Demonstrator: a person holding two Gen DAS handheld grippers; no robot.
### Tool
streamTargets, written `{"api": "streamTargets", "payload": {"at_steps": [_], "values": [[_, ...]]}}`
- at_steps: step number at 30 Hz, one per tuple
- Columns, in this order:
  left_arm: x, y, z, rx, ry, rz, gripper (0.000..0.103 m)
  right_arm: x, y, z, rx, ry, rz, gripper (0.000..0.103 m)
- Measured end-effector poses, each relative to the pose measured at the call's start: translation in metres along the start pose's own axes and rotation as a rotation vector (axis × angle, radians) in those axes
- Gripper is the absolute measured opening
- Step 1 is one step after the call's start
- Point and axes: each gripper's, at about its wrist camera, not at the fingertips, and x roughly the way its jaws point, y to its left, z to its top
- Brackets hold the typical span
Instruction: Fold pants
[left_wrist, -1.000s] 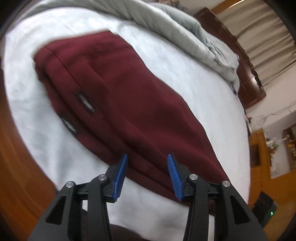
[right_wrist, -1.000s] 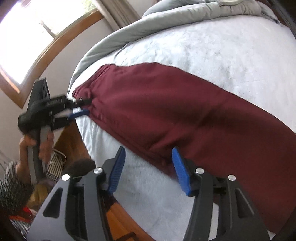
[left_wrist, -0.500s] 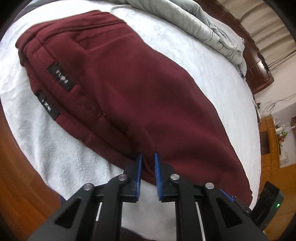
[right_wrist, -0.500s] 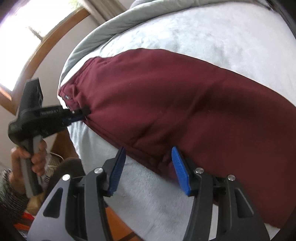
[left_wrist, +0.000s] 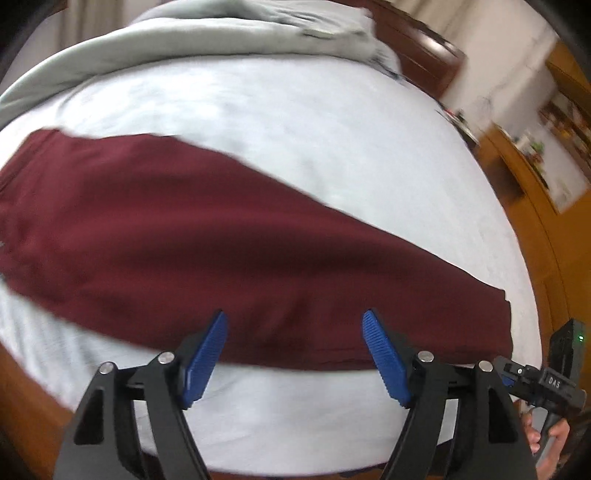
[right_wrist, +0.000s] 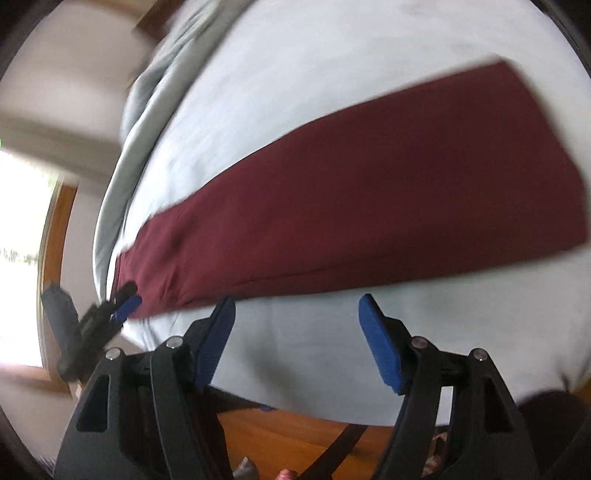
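The maroon pants (left_wrist: 240, 251) lie in one long strip across the white bed sheet (left_wrist: 332, 129), with the hem end at the right in the left wrist view. My left gripper (left_wrist: 293, 321) hovers over their near edge, its jaws opening, and the blue pads (left_wrist: 207, 350) touch no cloth. In the right wrist view the pants (right_wrist: 369, 192) run diagonally. My right gripper (right_wrist: 295, 302) hangs over bare sheet just short of that edge, jaws opening, nothing between them. The left gripper (right_wrist: 125, 295) shows by the pants' left end, the right gripper (left_wrist: 546, 380) low at the right, held by a hand.
A grey duvet (left_wrist: 221, 37) is bunched along the far side of the bed, with a dark wooden headboard (left_wrist: 424, 51) behind it. Wooden furniture (left_wrist: 517, 166) stands to the right. A bright window (right_wrist: 18, 258) is at the left and wood floor (right_wrist: 295, 435) lies below the bed's near edge.
The left gripper closed, then opened wide, and swung from the waistband end toward the legs. The right gripper widened and slid along the pants toward the hem. Both views now blur.
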Motion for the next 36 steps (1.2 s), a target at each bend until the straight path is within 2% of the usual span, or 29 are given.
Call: {"api": "streamTargets", "payload": {"at_steps": [3, 7, 9, 11, 18, 21, 26, 31, 33, 35, 36], "values": [[0.021, -0.03, 0.009, 0.045, 0.001, -0.021, 0.076, -0.011, -0.028, 0.004, 0.093, -0.054, -0.003, 0.07], [0.047, -0.05, 0.012, 0.107, 0.012, 0.01, 0.076, -0.016, -0.044, 0.016, 0.122, -0.106, -0.014, 0.069], [0.056, -0.05, 0.009, 0.108, 0.042, 0.002, 0.076, -0.012, -0.049, 0.024, 0.144, -0.105, 0.003, 0.067], [0.065, -0.052, 0.003, 0.105, 0.068, 0.009, 0.076, -0.008, -0.055, 0.028, 0.183, -0.107, 0.012, 0.059], [0.068, -0.049, -0.011, 0.151, 0.058, 0.026, 0.081, -0.043, -0.066, 0.03, 0.196, -0.127, 0.007, 0.057], [0.066, -0.049, -0.013, 0.145, 0.061, 0.024, 0.083, -0.045, -0.072, 0.033, 0.227, -0.142, 0.031, 0.057], [0.063, -0.046, -0.014, 0.136, 0.073, 0.007, 0.083, -0.035, -0.086, 0.04, 0.262, -0.12, 0.002, 0.057], [0.065, -0.048, -0.015, 0.143, 0.073, 0.008, 0.087, -0.035, -0.087, 0.043, 0.281, -0.156, 0.014, 0.057], [0.066, -0.051, -0.016, 0.157, 0.071, 0.018, 0.089, -0.033, -0.091, 0.048, 0.306, -0.166, 0.019, 0.045], [0.066, -0.053, -0.017, 0.168, 0.071, 0.023, 0.089, -0.031, -0.09, 0.054, 0.297, -0.177, -0.004, 0.0], [0.066, -0.053, -0.017, 0.169, 0.071, 0.022, 0.089, -0.03, -0.089, 0.056, 0.284, -0.179, -0.019, 0.0]]}}
